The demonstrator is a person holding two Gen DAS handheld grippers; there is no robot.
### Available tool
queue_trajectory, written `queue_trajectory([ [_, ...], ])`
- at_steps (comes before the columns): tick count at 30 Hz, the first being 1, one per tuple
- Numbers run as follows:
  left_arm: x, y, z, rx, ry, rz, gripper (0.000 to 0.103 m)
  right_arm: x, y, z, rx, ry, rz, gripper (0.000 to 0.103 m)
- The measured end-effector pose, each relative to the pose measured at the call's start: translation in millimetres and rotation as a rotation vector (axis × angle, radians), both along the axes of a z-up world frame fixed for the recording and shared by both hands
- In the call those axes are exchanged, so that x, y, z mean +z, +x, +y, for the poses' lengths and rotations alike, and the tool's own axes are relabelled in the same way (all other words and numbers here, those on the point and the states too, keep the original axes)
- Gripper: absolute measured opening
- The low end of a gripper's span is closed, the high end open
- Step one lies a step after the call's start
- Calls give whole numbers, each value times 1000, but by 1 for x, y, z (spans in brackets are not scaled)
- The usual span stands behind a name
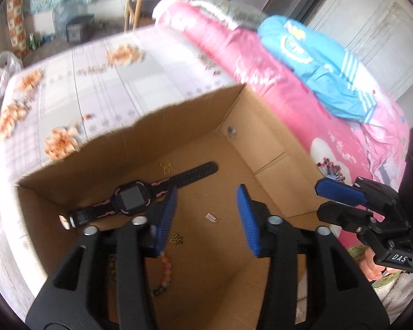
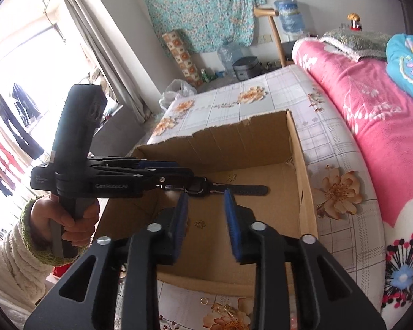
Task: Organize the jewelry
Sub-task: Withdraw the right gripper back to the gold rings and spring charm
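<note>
Both grippers, left (image 1: 206, 217) and right (image 2: 206, 220), hover empty, jaws apart, over the cardboard box (image 1: 124, 148) (watch (image 1: 129, 200), bead bracelet (image 1: 162, 275) inside).

Your cardboard box (image 2: 303, 170) is open at the top, so you can come down into it freely. Its floor is bare on the right half; on the left lie a watch (image 1: 129, 202), a bead bracelet (image 1: 163, 275) and small gold pieces (image 1: 176, 239). The far wall is torn low, the right wall stands taller. The left tongs (image 1: 206, 220) and right tongs (image 2: 206, 220) both hang over the box, near each other, with your left hand (image 2: 66, 220) just beside the box's left wall. Right of the box, bare bed sheet (image 2: 330, 143) gives way to a piled pink quilt (image 2: 385, 137).
</note>
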State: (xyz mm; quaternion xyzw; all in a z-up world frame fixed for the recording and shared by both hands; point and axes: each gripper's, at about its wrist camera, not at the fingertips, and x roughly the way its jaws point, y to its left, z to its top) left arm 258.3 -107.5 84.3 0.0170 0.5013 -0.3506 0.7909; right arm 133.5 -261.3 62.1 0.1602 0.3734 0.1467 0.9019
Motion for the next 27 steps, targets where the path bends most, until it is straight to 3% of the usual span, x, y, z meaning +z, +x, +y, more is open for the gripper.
queue_trajectory([
  [6,35,-43,29,33,-43,-130,72,12,-31,2,-12,52,-84,46],
  [12,52,-97,62,41,-103,-230,85,13,-59,12,35,71,-113,53],
  [15,54,-123,82,40,-155,-250,90,11,-71,18,70,80,-130,61],
  [20,38,-158,103,48,-157,-245,94,-1,-96,34,137,53,-148,71],
  [27,-20,-184,104,68,-119,-96,94,-44,-131,28,143,10,-58,71],
])
